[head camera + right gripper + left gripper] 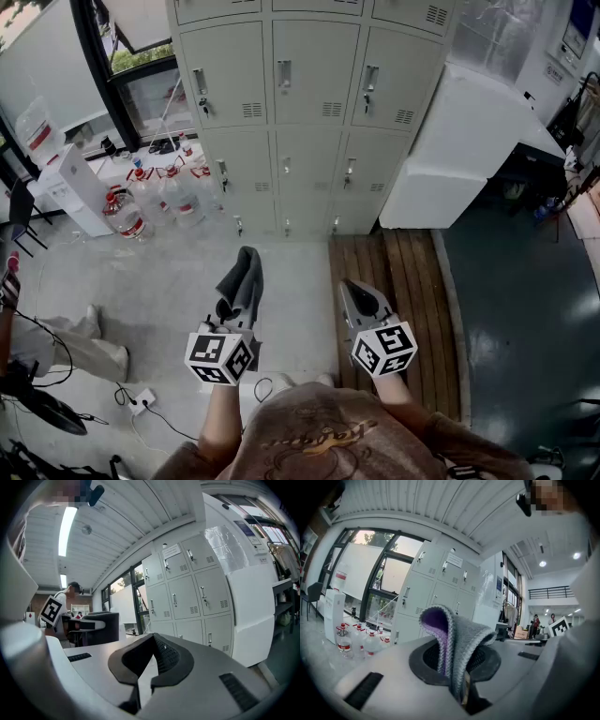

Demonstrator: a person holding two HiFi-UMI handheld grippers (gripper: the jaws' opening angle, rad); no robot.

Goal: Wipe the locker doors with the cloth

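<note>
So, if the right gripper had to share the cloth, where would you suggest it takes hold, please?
Probably the free folded end of the cloth, which stands up beyond the left gripper clamping its lower part. Bring the right gripper in from its own side, jaws opened first; that loop hangs loose.

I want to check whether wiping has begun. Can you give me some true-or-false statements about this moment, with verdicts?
1. The left gripper is clamped on the grey cloth. True.
2. The cloth is pressed against a locker door. False: it is held in the air, well short of the lockers.
3. The right gripper grips a bottle. False: its jaws are together with nothing between them.
4. Water bottles stand on the floor to the left of the lockers. True.
</note>
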